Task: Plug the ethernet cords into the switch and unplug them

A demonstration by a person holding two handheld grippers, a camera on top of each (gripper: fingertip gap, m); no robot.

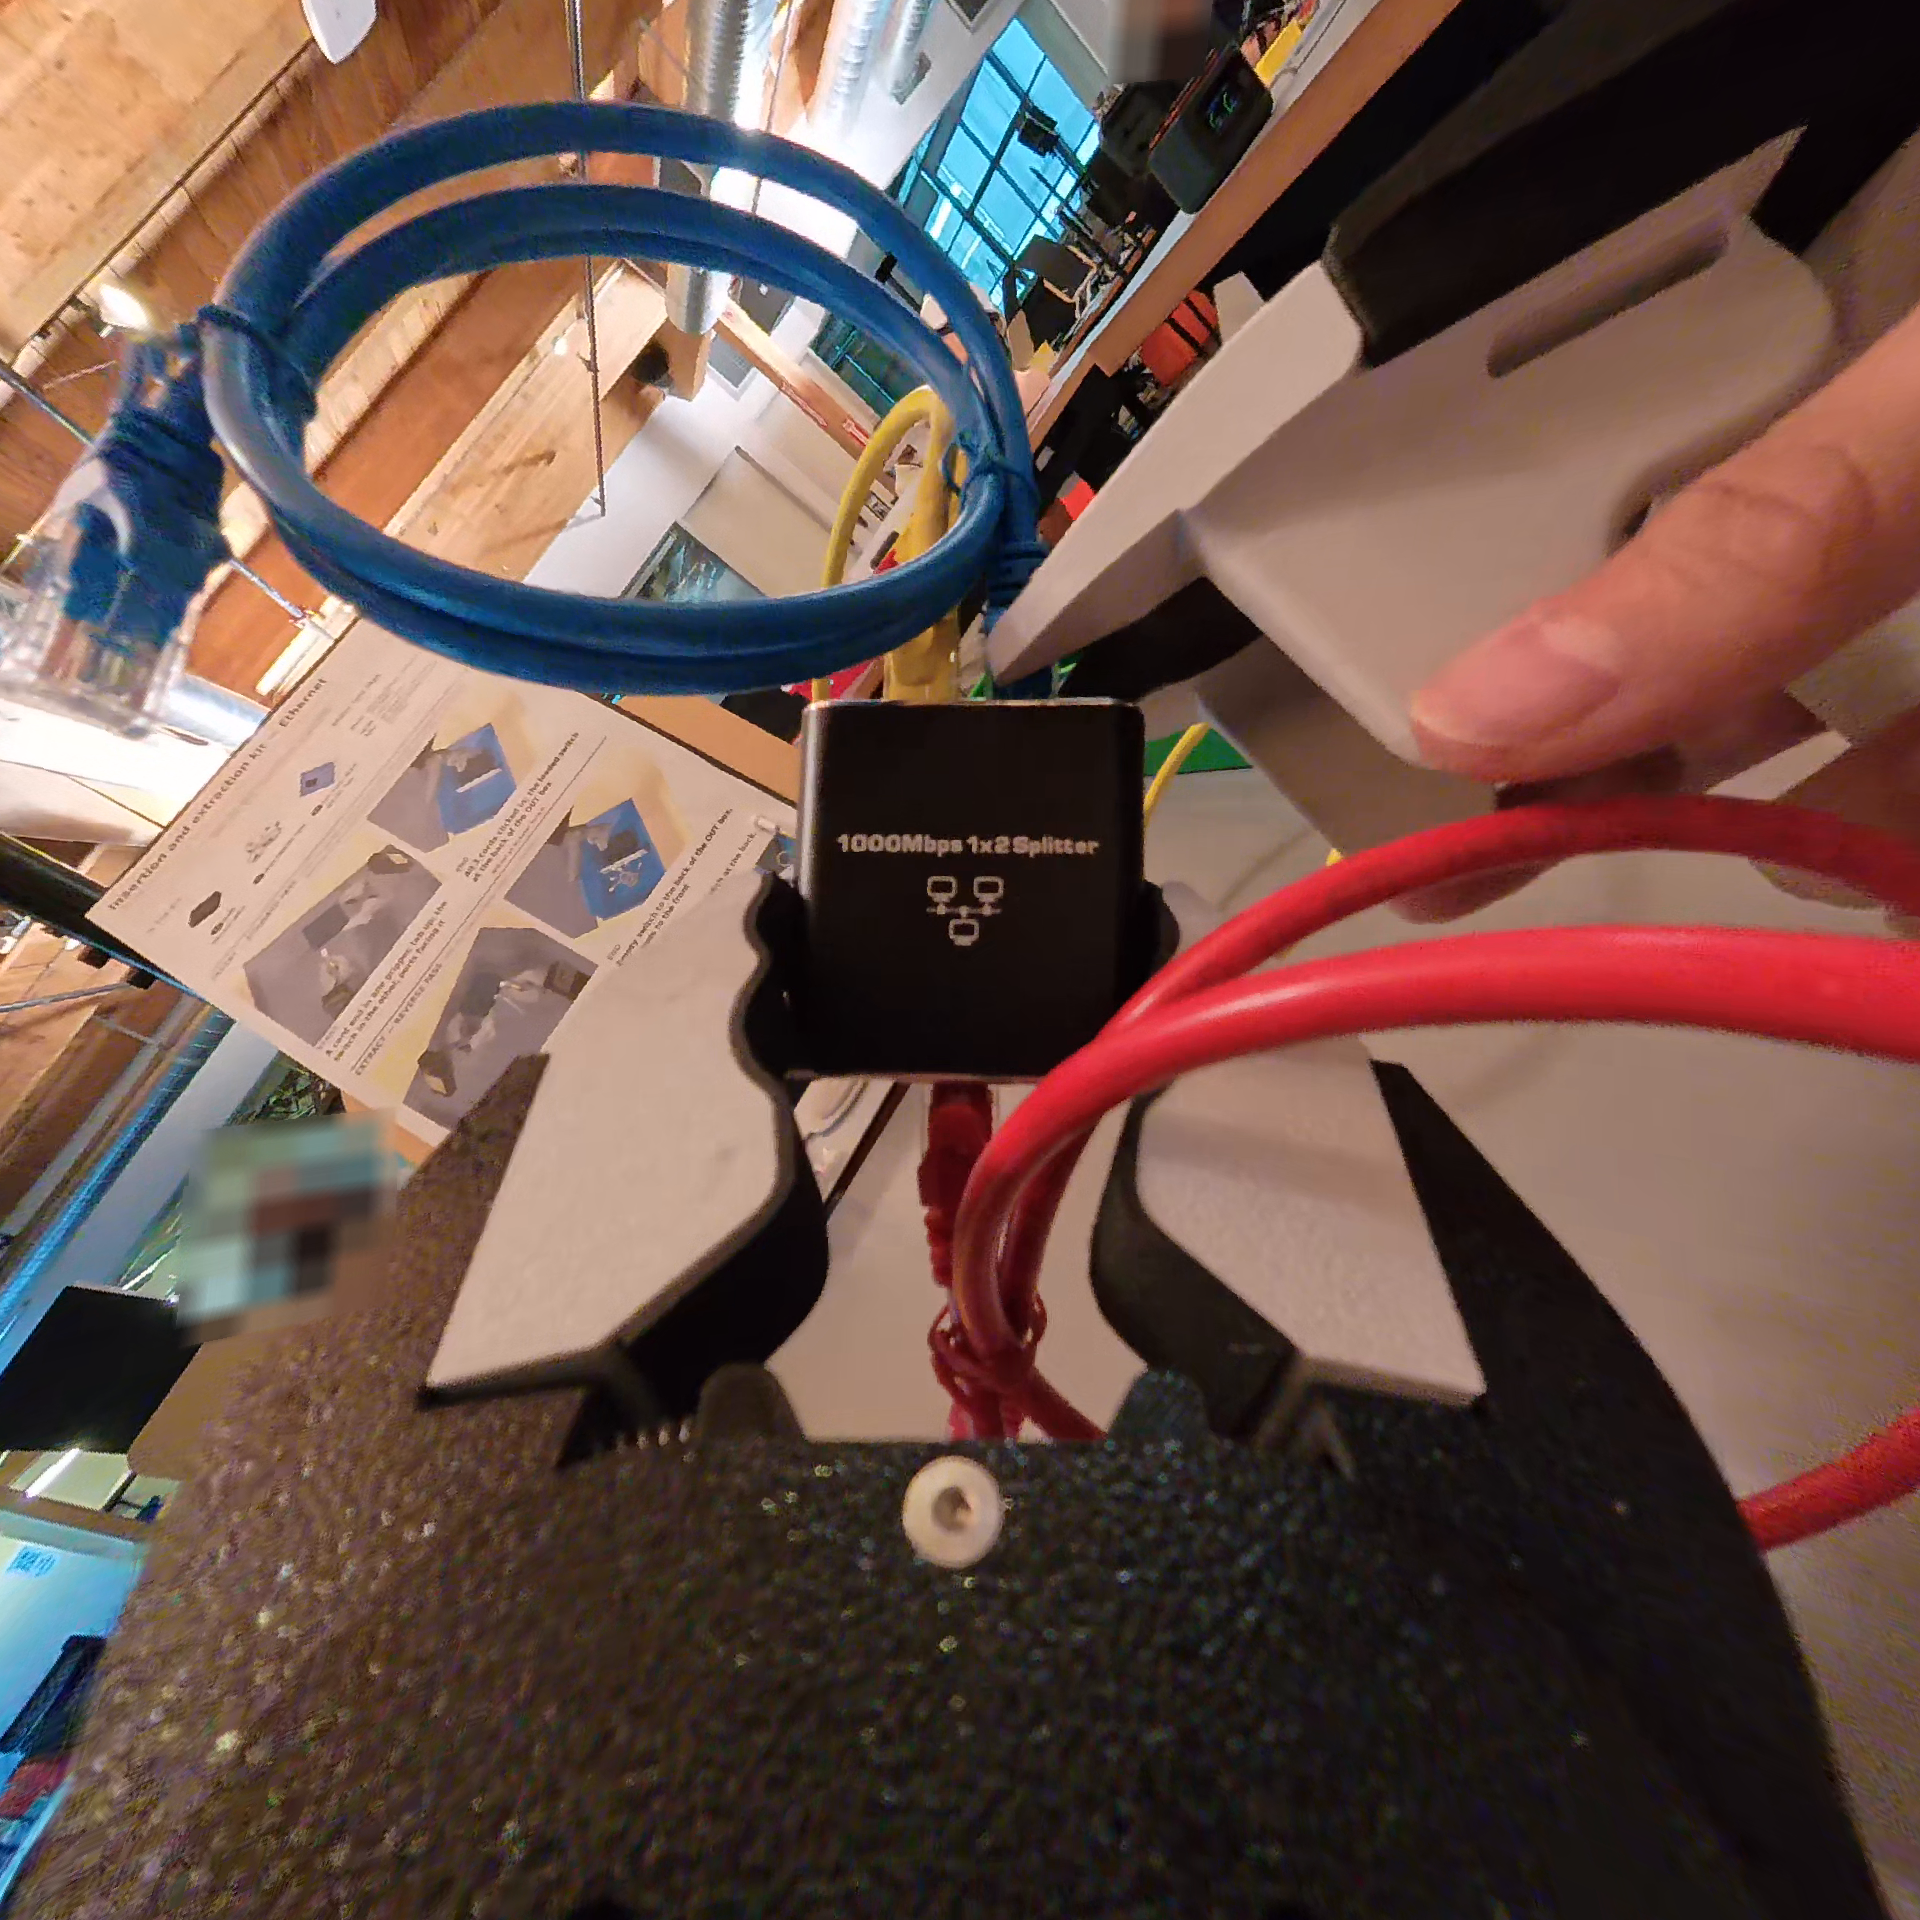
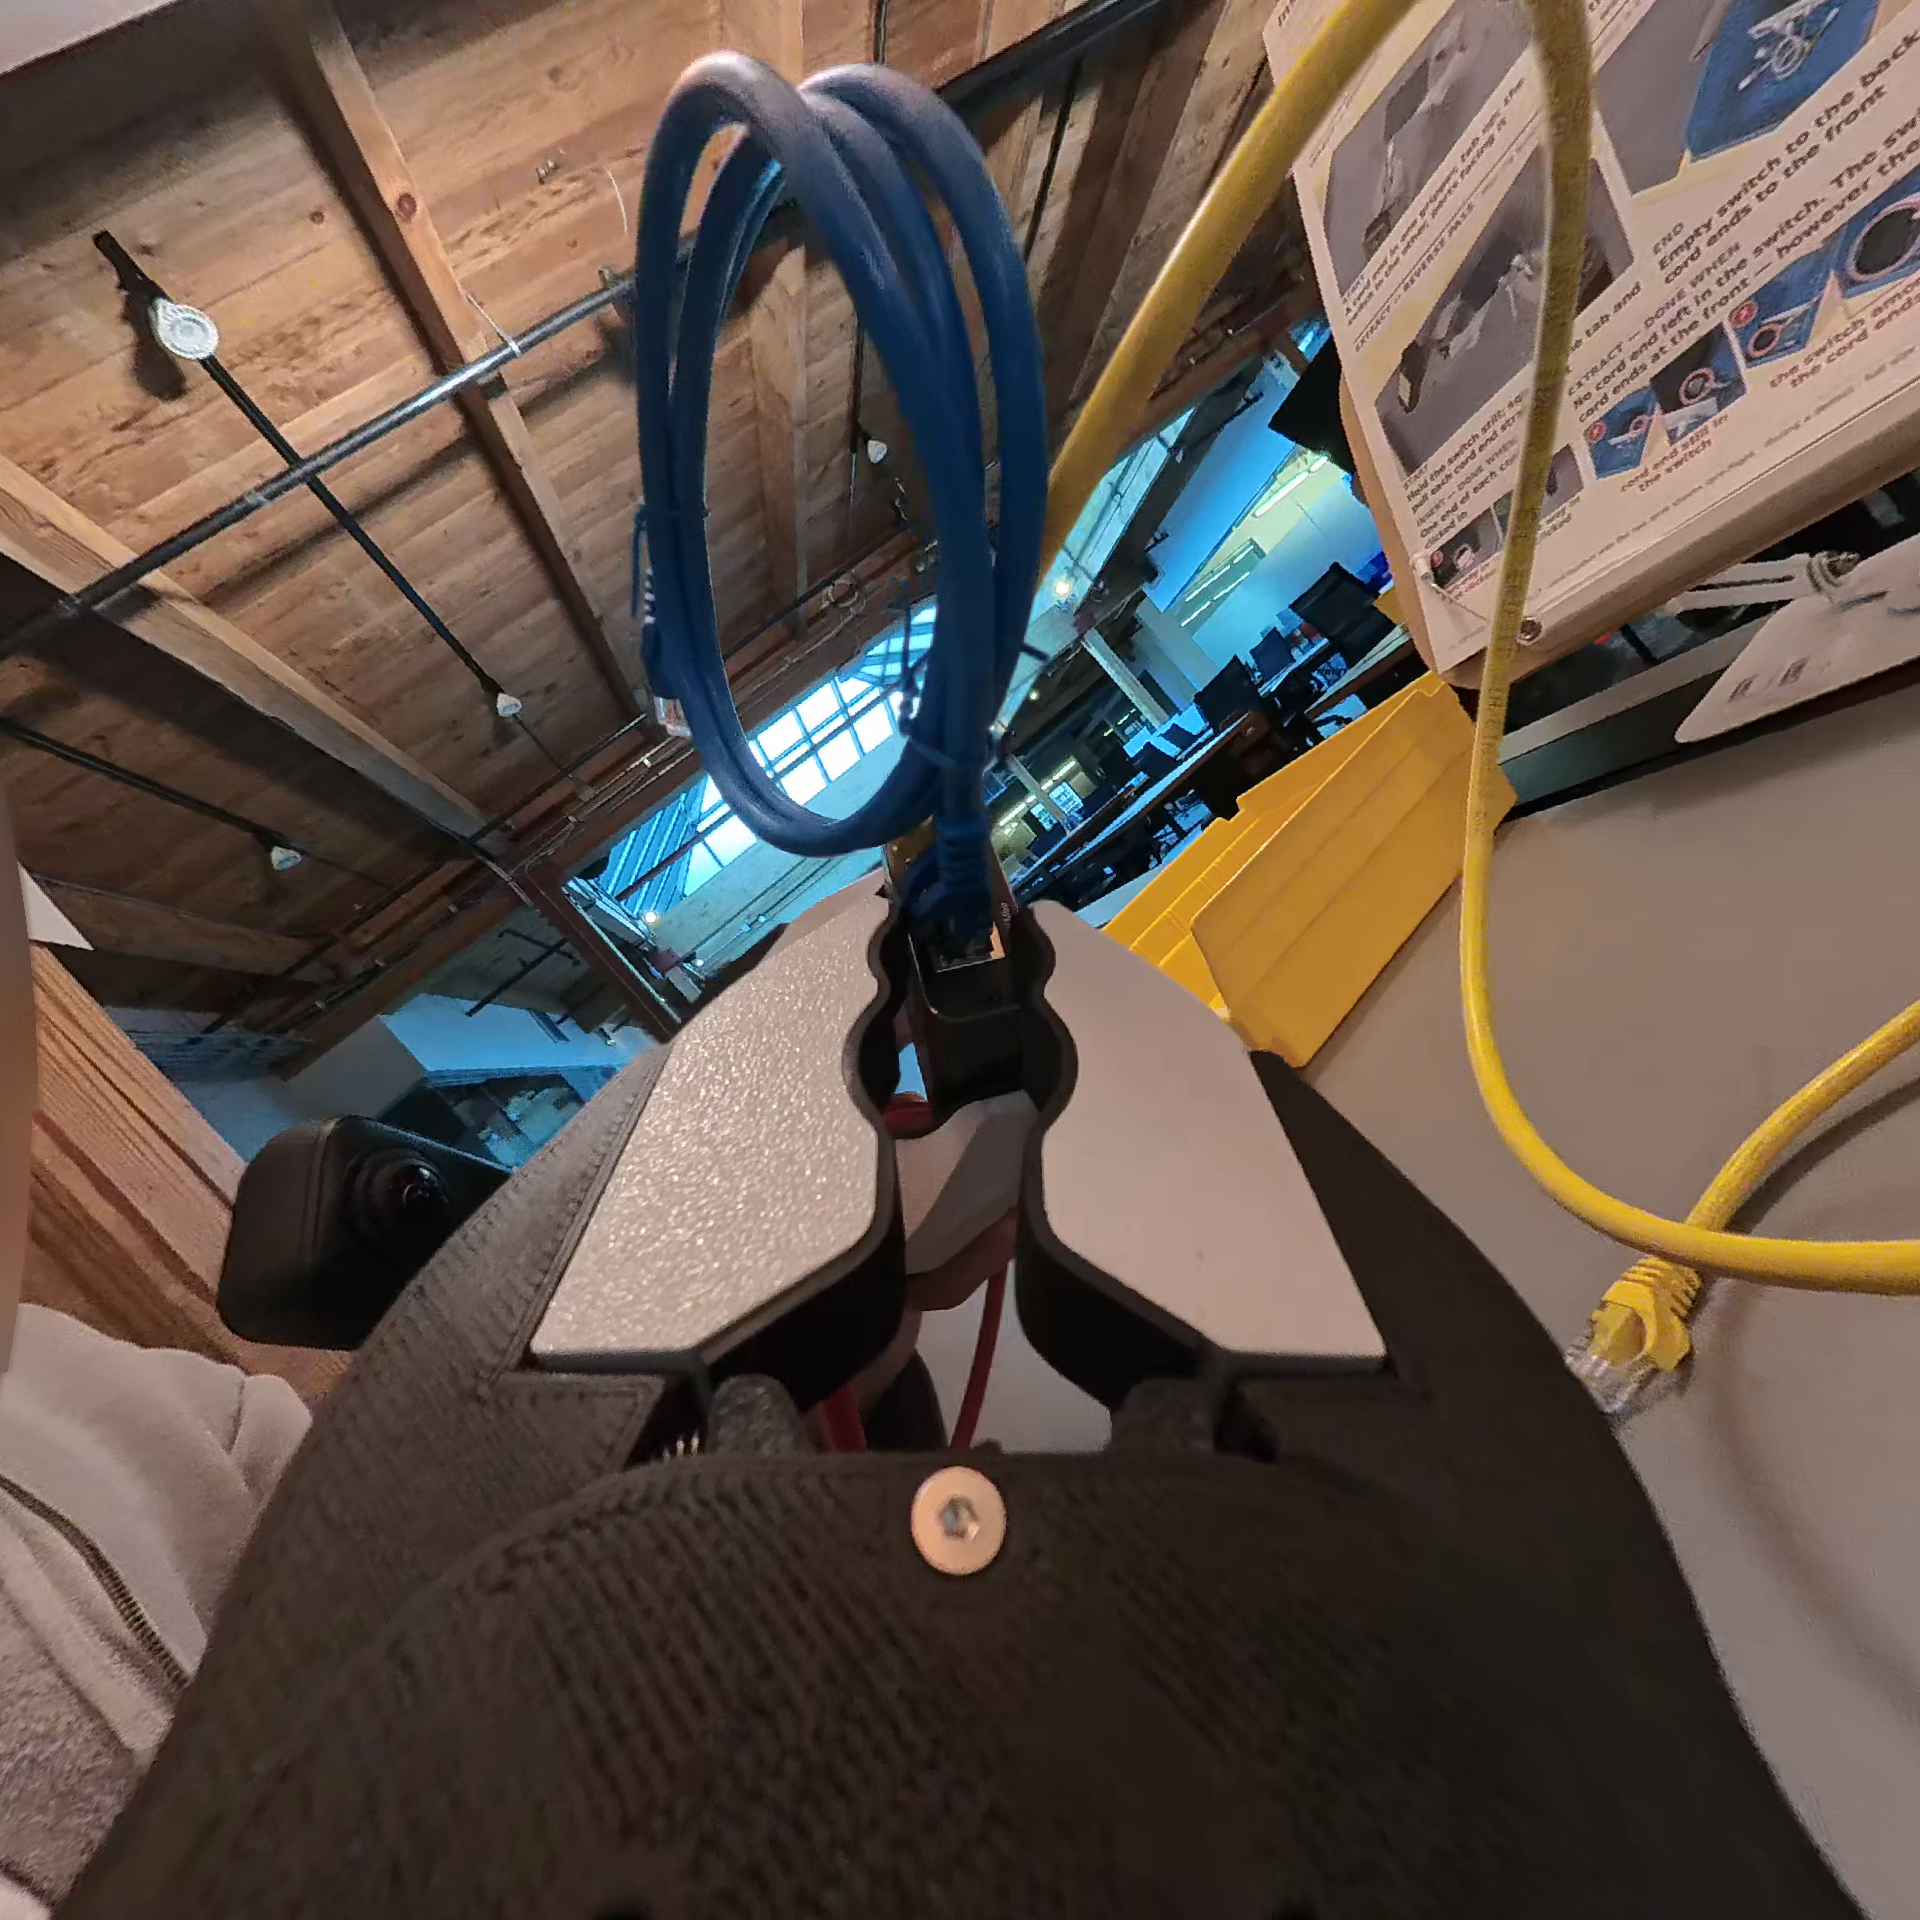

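My left gripper (image 1: 971, 935) is shut on the black switch (image 1: 971, 810) and holds it in the air. A red cord (image 1: 1455, 977) is plugged into the switch's near end and loops off to the right. A coiled blue cord (image 1: 623, 623) and a yellow cord (image 1: 914, 582) meet its far end. My right gripper (image 2: 961, 935) has its jaws closed at the switch's (image 2: 961, 1023) far port, where the blue cord's (image 2: 675, 416) plug (image 2: 951, 883) goes in. The right gripper also shows in the left wrist view (image 1: 1351, 468), with a thumb (image 1: 1662, 623) on it.
The yellow cord's free plug (image 2: 1631, 1340) lies on the grey table (image 2: 1714, 1039). A yellow bin (image 2: 1320, 862) stands behind the switch. A printed instruction sheet (image 2: 1662, 312) stands at the back; it also shows in the left wrist view (image 1: 416, 883). A pale sleeve (image 2: 104, 1455) is at lower left. The grippers are tip to tip, or close to it.
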